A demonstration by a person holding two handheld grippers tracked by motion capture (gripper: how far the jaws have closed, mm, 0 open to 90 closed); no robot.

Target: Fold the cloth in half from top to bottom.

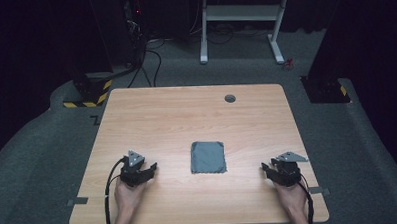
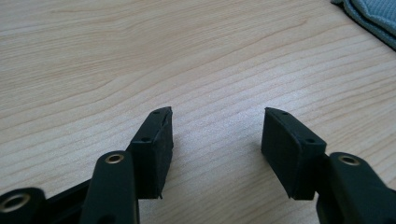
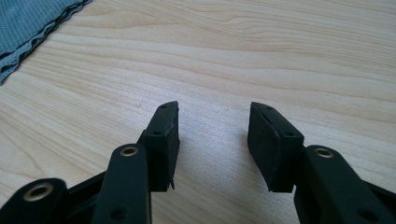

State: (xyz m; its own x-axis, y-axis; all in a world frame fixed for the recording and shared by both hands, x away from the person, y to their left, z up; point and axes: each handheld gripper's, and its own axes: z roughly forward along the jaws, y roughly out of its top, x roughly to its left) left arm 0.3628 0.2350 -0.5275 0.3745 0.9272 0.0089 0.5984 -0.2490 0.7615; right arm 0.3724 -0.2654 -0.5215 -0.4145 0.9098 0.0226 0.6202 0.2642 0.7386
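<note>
A light wooden table (image 1: pixel 186 117) with rounded corners stands on grey carpet. A grey folded cloth (image 1: pixel 208 157) lies flat on it, midway between the left and right edges and somewhat nearer the near edge than the far one; its sides run roughly parallel to the table's edges. A small round grey grommet (image 1: pixel 230 98) sits in the tabletop close to the far edge, right of centre.

The left gripper (image 1: pixel 149 169) rests near the near-left corner, held by the person's left hand (image 1: pixel 129 194), with its jaws angled toward the cloth and well apart from it. In the left gripper view, the left gripper's jaws stand wide apart over bare wood with nothing between them, and a corner of the cloth (image 2: pixel 373 18) shows at the upper right.

The right gripper (image 1: pixel 266 167) rests near the near-right corner, held by the right hand (image 1: pixel 292 195), its jaws pointing toward the cloth and likewise well apart from it. In the right gripper view, the jaws stand wide apart and empty above bare wood; the cloth's layered edge (image 3: pixel 32 28) shows at the upper left (several stacked hems are visible, so it appears folded more than once).

Beyond the table, a white metal frame (image 1: pixel 241 20) stands on the carpet, and a dark base with yellow-and-black striping (image 1: pixel 91 93) sits off the far-left corner; the surroundings are too dark to describe further.
</note>
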